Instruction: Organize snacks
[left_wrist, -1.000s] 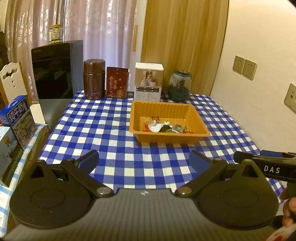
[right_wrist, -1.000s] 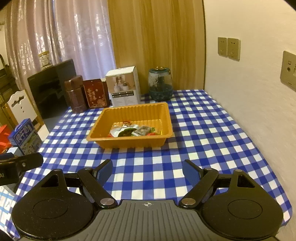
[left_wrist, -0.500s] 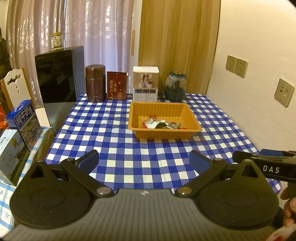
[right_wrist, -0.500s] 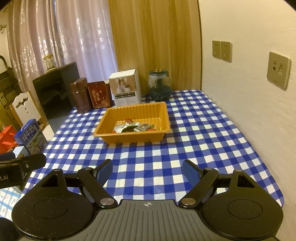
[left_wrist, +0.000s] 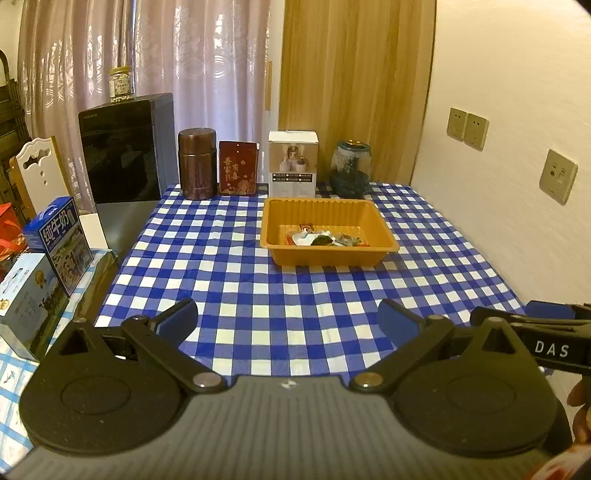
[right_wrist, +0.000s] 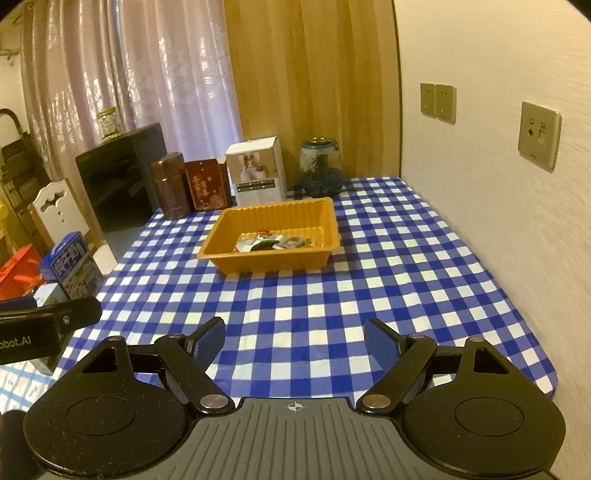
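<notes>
Checked cloth covers the table, where the orange tray of snacks lies at twelve o'clock, long side crosswise, well beyond the left gripper and right gripper, both spread wide and empty.

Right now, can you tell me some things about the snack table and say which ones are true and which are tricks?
1. The snacks lie inside the orange tray. True.
2. The left gripper is squeezing a snack. False: its jaws stand open with only the checked tablecloth seen between them.
3. A brown canister stands at the far edge of the table, left of a red box. True.
4. The tablecloth is red and white. False: it is blue and white.
5. The right gripper is open and holds nothing. True.
6. The glass jar sits inside the tray. False: it stands behind the tray, apart from it.
</notes>
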